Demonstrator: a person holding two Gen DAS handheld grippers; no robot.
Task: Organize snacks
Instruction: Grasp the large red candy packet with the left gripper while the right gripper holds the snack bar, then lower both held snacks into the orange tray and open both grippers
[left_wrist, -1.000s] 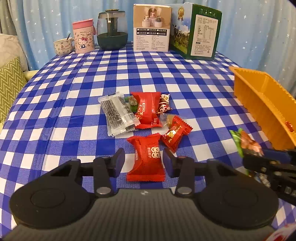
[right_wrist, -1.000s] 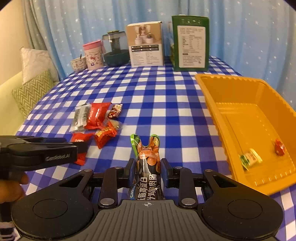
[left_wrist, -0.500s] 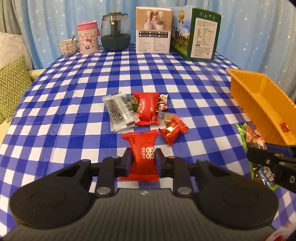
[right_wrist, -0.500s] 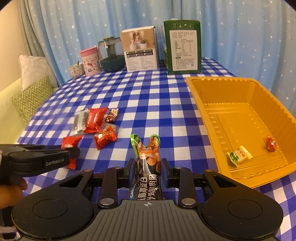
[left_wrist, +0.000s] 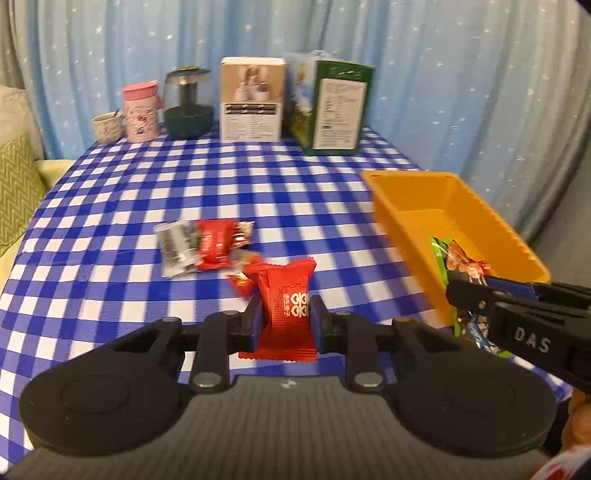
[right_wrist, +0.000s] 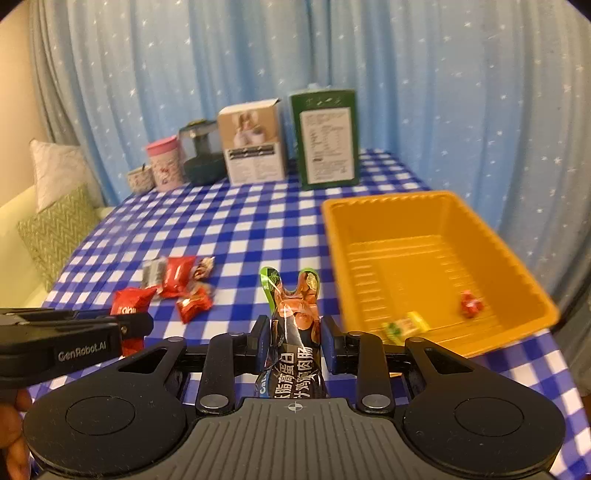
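Blue star-speckled curtains (right_wrist: 443, 92) hang behind our checkered tabletop (left_wrist: 184, 192), where boxes and cups line the far edge. Our left tongs (left_wrist: 285, 317) are clamped on a red snack packet (left_wrist: 288, 299), lifted clear of the cloth. Our right tongs (right_wrist: 294, 343) pinch a dark sausage pouch (right_wrist: 295, 325) with a green notched top, held just beside the orange bin (right_wrist: 424, 199). Inside that bin lie a small yellow-green candy (right_wrist: 406, 325) and a red one (right_wrist: 471, 304). Near the tabletop's middle, a cluster of loose snacks (left_wrist: 207, 245) lies together.
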